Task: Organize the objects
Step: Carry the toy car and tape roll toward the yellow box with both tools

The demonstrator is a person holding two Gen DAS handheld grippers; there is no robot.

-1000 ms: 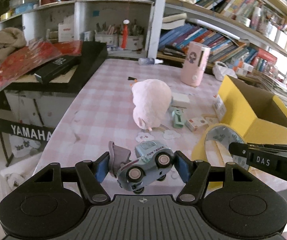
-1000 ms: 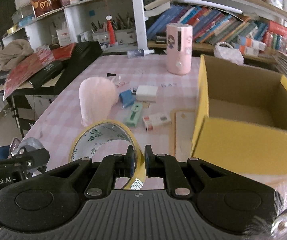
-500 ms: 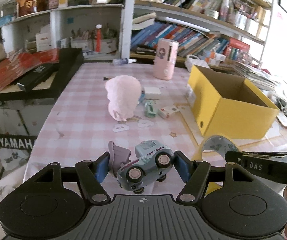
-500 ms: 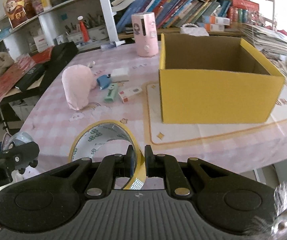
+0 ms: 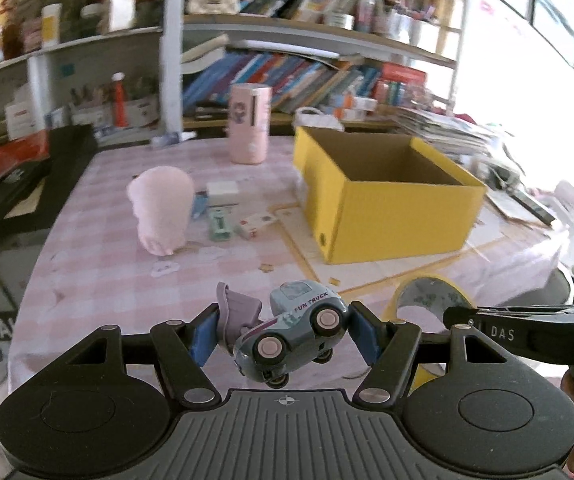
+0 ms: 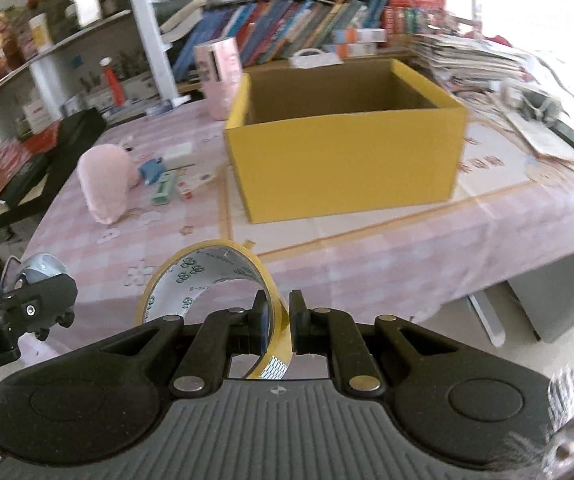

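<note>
My left gripper (image 5: 283,330) is shut on a grey-blue toy truck (image 5: 291,334) with pink wheels, held off the table near its front edge. My right gripper (image 6: 277,320) is shut on the wall of a yellow tape roll (image 6: 207,280), which also shows at the right in the left wrist view, tape roll (image 5: 431,300). The open yellow cardboard box (image 6: 343,152) stands ahead on the pink checked table (image 6: 367,256); the same box (image 5: 391,208) lies ahead and to the right of the truck. Its inside looks bare.
A pink plush toy (image 5: 163,208), a green item (image 5: 219,226), a white box (image 5: 223,190), a small carton (image 5: 253,224) and a pink cylinder (image 5: 249,128) stand on the table. Bookshelves (image 5: 307,72) rise behind. A black keyboard case (image 5: 27,184) lies left; paper stacks (image 6: 487,56) right.
Both grippers have swung to the right with their loads. The yellow box has moved from the right edge toward the middle of both views and now shows whole.
</note>
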